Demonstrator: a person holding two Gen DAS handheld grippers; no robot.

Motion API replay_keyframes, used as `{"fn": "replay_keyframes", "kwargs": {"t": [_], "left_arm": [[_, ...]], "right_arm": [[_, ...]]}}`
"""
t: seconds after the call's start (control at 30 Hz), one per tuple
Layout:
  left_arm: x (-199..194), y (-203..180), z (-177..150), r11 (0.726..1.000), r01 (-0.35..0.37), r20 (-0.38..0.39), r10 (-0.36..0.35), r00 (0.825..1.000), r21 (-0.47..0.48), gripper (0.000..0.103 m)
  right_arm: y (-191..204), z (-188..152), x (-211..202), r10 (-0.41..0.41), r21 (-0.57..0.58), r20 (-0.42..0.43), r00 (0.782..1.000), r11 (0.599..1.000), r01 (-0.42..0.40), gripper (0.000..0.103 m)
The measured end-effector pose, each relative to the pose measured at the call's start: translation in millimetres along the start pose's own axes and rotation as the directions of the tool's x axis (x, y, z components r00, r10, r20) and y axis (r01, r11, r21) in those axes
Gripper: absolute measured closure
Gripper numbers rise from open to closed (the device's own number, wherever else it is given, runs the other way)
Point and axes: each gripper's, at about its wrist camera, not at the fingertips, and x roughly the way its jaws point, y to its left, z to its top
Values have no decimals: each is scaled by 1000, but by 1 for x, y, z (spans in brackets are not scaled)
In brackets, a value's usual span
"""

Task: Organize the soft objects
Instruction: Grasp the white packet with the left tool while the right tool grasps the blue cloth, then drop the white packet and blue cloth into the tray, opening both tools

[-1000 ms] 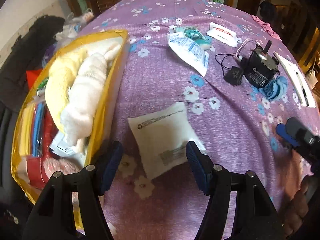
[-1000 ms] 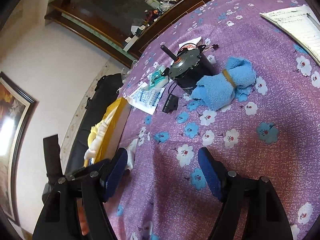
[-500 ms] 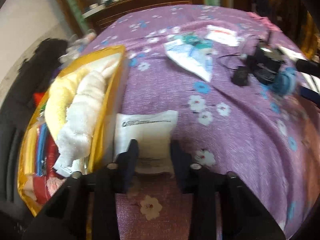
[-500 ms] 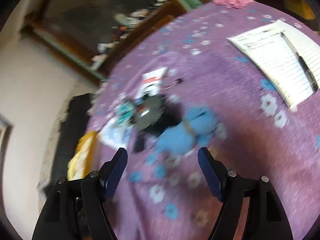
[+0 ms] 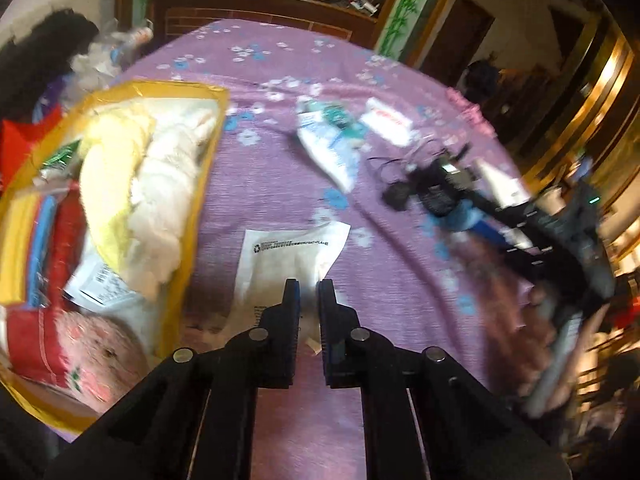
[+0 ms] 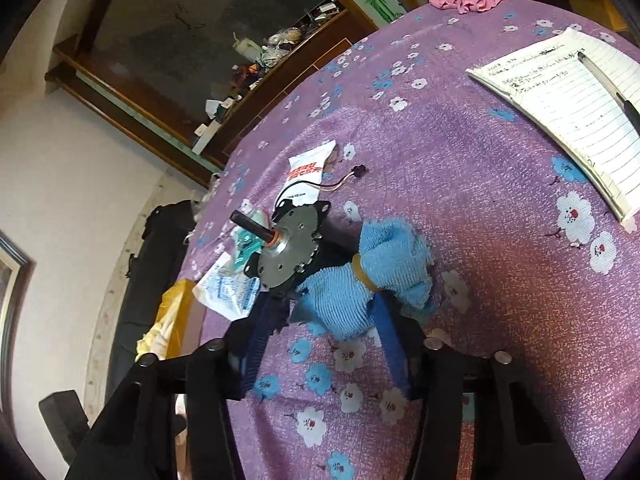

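Tools are working apart: left tool (image 5: 308, 286) is pinching the white packet (image 5: 288, 256), nearly pressed together; right tool (image 6: 324, 316) is straddling the blue towel (image 6: 372, 276), spread wide.

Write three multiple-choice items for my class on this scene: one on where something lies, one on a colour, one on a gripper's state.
1. Where does the pen lie?
A. on the notebook
B. in the yellow bag
C. under the motor

2. What colour is the banded towel?
A. red
B. blue
C. green

3. How is the left gripper?
A. wide open
B. out of view
C. shut on the white packet

Key:
1 A, it rests across the lined page.
2 B, blue terry cloth with a yellow band.
3 C, its fingers pinch the packet's near edge.
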Motion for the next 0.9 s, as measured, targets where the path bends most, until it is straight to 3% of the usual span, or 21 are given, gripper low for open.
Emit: {"fn": "replay_keyframes", "kwargs": {"t": [0.1,0.23,0.3,0.4,0.5,0.6,0.7,0.83,0.9], "left_arm": [[-8,-8,1,997,74,8,-74,997,-5,98],[-13,-15,-1,993,114,7,-114,993,-8,98],[-17,-14,-3,990,138,7,-138,990,-20,98],[-25,-7,-3,986,160,26,-159,987,-40,98],[-37,6,-3,977,199,45,-196,979,-73,98],[-55,25,-3,969,220,80,-212,974,-110,98],[-78,46,-4,962,232,133,-214,968,-144,97],[-108,75,-7,962,205,212,-166,963,-179,97],[-116,90,-10,963,185,235,-137,962,-198,97]], "right_arm": [[-6,-3,1,-3,18,-8,1000,1000,4,59],[-12,-1,0,-13,39,-18,1000,999,14,57],[-11,-1,-1,-56,27,-19,998,998,57,83],[-9,-2,-7,-54,22,2,999,998,54,94],[-1,-15,-22,-57,-20,49,997,998,58,96],[19,-37,-50,23,-99,105,994,995,-13,96],[47,-50,-63,136,-182,90,987,976,-118,96],[98,-60,-68,272,-309,2,962,915,-258,96],[127,-69,-62,340,-363,-83,937,865,-346,96]]}}
